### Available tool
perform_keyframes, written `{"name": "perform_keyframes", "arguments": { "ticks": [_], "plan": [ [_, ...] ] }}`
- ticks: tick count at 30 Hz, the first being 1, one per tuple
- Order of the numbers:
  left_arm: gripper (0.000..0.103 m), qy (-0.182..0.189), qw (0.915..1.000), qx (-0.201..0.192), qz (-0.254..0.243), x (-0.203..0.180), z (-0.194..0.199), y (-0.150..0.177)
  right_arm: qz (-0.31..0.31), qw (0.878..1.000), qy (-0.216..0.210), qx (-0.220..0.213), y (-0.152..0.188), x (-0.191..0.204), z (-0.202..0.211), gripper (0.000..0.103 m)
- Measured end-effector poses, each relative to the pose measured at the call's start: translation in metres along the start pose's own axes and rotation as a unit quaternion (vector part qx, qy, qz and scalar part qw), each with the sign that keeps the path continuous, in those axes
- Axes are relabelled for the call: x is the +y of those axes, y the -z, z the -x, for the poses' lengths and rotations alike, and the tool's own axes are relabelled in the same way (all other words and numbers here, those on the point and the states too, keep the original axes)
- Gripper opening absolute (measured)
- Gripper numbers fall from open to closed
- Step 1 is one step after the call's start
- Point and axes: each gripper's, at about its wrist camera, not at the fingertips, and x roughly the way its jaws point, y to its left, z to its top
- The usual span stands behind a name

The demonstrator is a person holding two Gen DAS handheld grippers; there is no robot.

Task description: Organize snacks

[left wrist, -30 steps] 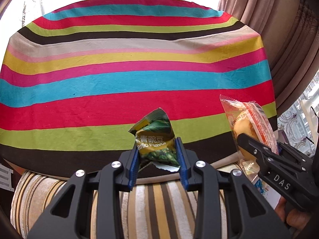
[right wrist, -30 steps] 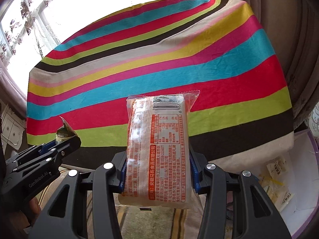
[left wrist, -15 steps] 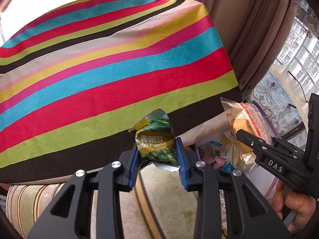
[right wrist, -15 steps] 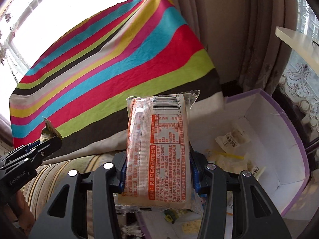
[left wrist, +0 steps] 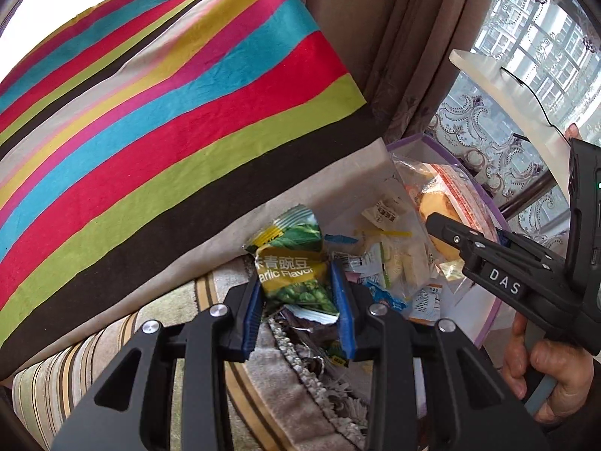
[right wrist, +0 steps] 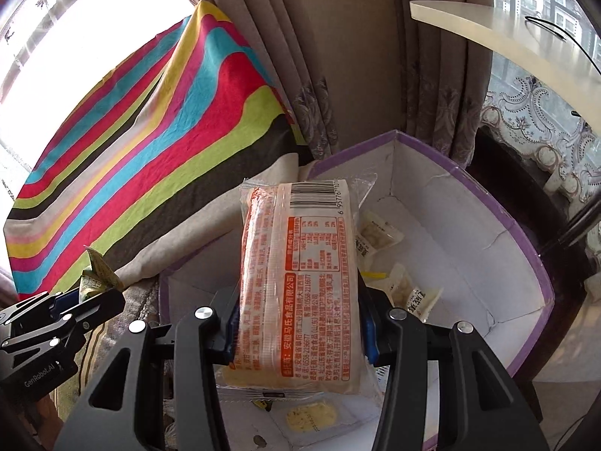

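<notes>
My left gripper (left wrist: 298, 302) is shut on a small green and yellow pea snack packet (left wrist: 291, 263), held over the near rim of a purple-edged white box (left wrist: 484, 330). My right gripper (right wrist: 298, 329) is shut on a long clear and orange cake packet (right wrist: 300, 278) and hangs above the same box (right wrist: 526, 263). In the left wrist view the right gripper (left wrist: 447, 231) comes in from the right with that cake packet (left wrist: 447, 195). In the right wrist view the left gripper (right wrist: 99, 295) shows at the lower left with the pea packet (right wrist: 95, 272).
Several small snack packets (right wrist: 375, 236) lie in the box. A bed with a bright striped cover (left wrist: 150, 124) fills the left. Beige curtains (right wrist: 357, 56) hang behind the box. A striped rug (left wrist: 263, 394) lies below. A pale shelf (right wrist: 507, 34) sticks out at upper right.
Both grippers have swung right, away from the striped cover, and now hang over the box, each rolled a little and still holding its packet.
</notes>
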Motion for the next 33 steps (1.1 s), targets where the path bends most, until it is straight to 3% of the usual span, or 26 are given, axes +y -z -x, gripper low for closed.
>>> {"name": "perform_keyframes", "arguments": {
  "ticks": [4,8,14,25,33],
  "plan": [
    [0.035,0.003,0.9998,0.012,-0.016,-0.012,-0.006,0.002,-0.006,1.0,0.006,-0.004,0.002,-0.006,0.002,0.049],
    [0.058,-0.006,0.9997,0.012,-0.022,-0.019,-0.005,0.002,-0.004,1.0,0.006,-0.008,0.003,-0.006,0.009,0.05],
    [0.076,-0.004,0.9993,0.028,-0.026,-0.018,-0.001,0.012,-0.002,1.0,0.005,-0.007,0.016,0.004,0.022,0.059],
    [0.087,-0.015,0.9988,0.042,-0.022,-0.017,0.019,0.048,-0.001,1.0,0.009,0.009,0.062,0.008,0.053,0.061],
    [0.099,0.003,0.9988,0.046,-0.018,-0.018,0.016,0.05,0.002,1.0,0.008,0.013,0.066,0.011,0.053,0.061]
  ]
}}
